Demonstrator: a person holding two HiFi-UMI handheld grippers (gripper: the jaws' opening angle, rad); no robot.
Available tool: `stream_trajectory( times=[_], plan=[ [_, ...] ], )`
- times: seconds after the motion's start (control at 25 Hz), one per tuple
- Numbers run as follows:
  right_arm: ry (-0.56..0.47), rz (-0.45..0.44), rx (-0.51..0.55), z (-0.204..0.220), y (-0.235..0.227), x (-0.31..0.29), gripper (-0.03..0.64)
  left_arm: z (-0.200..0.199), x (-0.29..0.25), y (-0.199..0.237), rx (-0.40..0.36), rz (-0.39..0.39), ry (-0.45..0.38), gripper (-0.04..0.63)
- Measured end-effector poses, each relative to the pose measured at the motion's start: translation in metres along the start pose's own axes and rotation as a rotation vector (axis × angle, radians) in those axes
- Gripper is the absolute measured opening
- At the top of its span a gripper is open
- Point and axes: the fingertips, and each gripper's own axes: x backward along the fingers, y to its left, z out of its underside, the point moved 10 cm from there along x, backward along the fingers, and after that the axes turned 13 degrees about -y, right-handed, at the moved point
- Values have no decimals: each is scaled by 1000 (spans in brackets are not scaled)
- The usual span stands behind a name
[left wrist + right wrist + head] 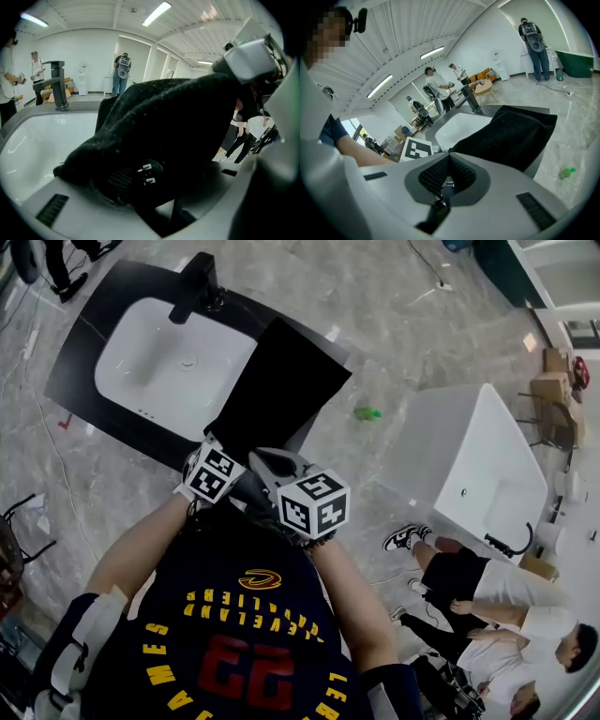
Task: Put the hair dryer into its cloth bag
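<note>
Left gripper (pixel 150 180) clamps bulging black cloth bag (pixel 281 381); right gripper (pixel 449 155) pinches its edge. Bag overlaps white sink (pixel 141 357); marble floor (pixel 403 324).

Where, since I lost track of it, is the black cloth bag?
The cloth bag lies mid-frame in the head view, draped over the right rim of the white sink, its near end reaching the left gripper.
</note>
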Motion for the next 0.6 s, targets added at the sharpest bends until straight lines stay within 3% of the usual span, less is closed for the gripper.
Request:
stream_trajectory(
  times=[0.2,0.4,0.48,0.6],
  plan=[
    [19,0,2,1,-1,2,8,-1,-3,0,-22,44,-5,177],
    [78,2,30,15,-9,-12,8,14,32,8,-133,117,39,179],
    [108,2,46,22,-9,-16,8,16,62,11,-127,103,45,179],
    [147,-5,78,34,-9,-22,8,12,111,20,-65,2,-13,179]
  ],
)
